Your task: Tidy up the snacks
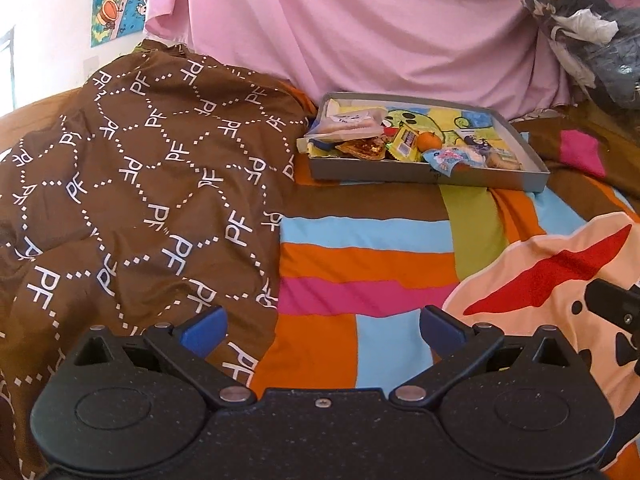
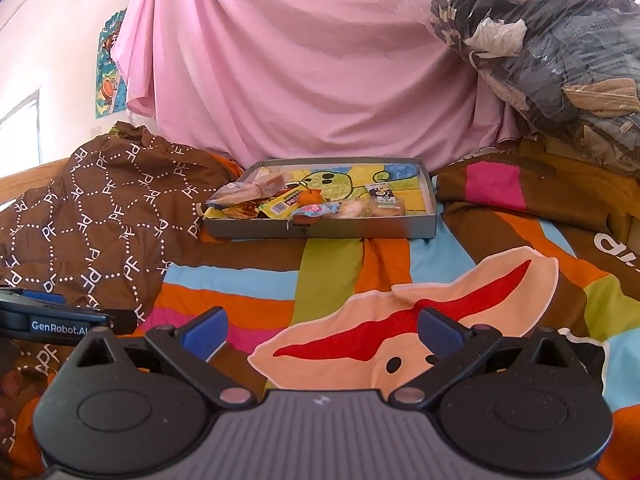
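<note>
A shallow grey tray point(image 1: 424, 174) point(image 2: 320, 230) with a cartoon-printed floor rests on the striped bedspread, far ahead of both grippers. Several snacks crowd its near-left part: a clear bag of biscuits point(image 1: 348, 124) point(image 2: 240, 192), a yellow wrapped bar point(image 1: 405, 143) point(image 2: 280, 205), a small orange point(image 1: 429, 141) point(image 2: 311, 198), a light blue packet point(image 1: 444, 160) point(image 2: 314, 210) and wrapped cakes point(image 1: 502, 159) point(image 2: 384, 204). My left gripper point(image 1: 322, 332) is open and holds nothing. My right gripper point(image 2: 322, 334) is open too, low over the bedspread. The left tool's body point(image 2: 60, 322) shows at the right wrist view's left edge.
A brown blanket point(image 1: 140, 200) point(image 2: 100, 216) with white lettering is heaped left of the tray. A pink sheet point(image 1: 360, 32) point(image 2: 300, 60) hangs behind. A clear bag of clothes point(image 1: 592, 28) point(image 2: 560, 48) sits at the back right. Flat striped bedspread point(image 1: 360, 264) lies between grippers and tray.
</note>
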